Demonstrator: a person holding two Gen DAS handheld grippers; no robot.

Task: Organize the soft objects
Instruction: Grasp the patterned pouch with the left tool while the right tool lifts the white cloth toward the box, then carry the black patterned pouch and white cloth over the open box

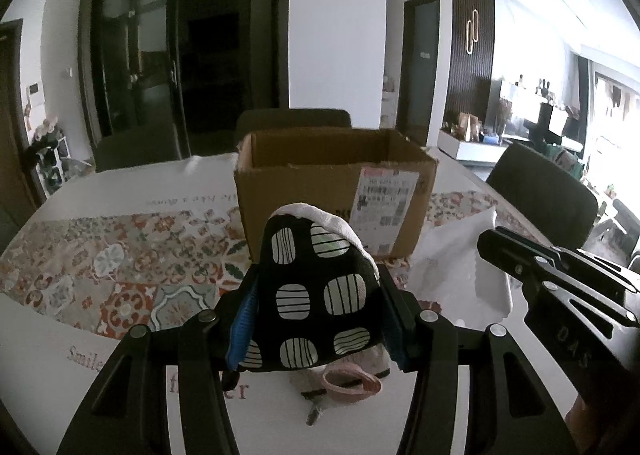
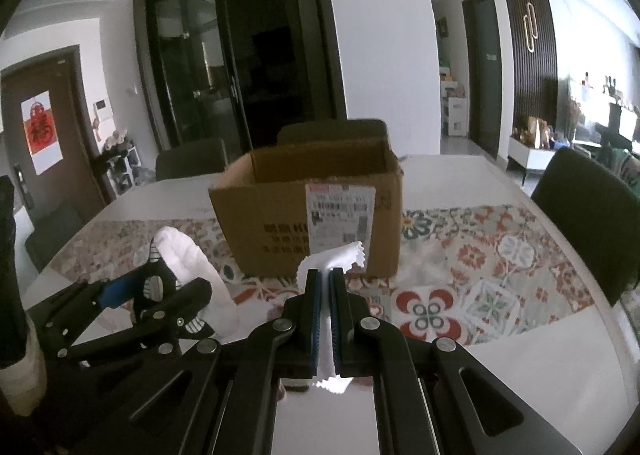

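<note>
Currently both grippers are loaded and held above the table [image 1: 80, 183], each carrying one soft item. Left gripper [image 1: 316, 307]: jaws partway apart but clamped on a black oven mitt [image 1: 316, 295] with pale striped patches and a white lining; the mitt bulges up between the blue pads, wide enough to explain the half-open stance. A pink loop [image 1: 352, 383] dangles just below the jaws — likely the mitt's hanging tab.

Right gripper [image 2: 325, 283]: jaws pinched nearly together on a white cloth [image 2: 332, 259] with a zigzag edge. Thin material, so the pads almost meet. Cloth sticks out past the tips and trails down behind them.

Cardboard box [image 2: 304, 215], open-topped, stands straight ahead of both grippers on the patterned runner [image 2: 480, 275], beyond the fingertips and not touched. Interior not visible from either view.

Judgement: box is the likely destination; both items are carried toward it — neither is over the opening yet. Risk: cloth's trailing end may snag on the near wall.
</note>
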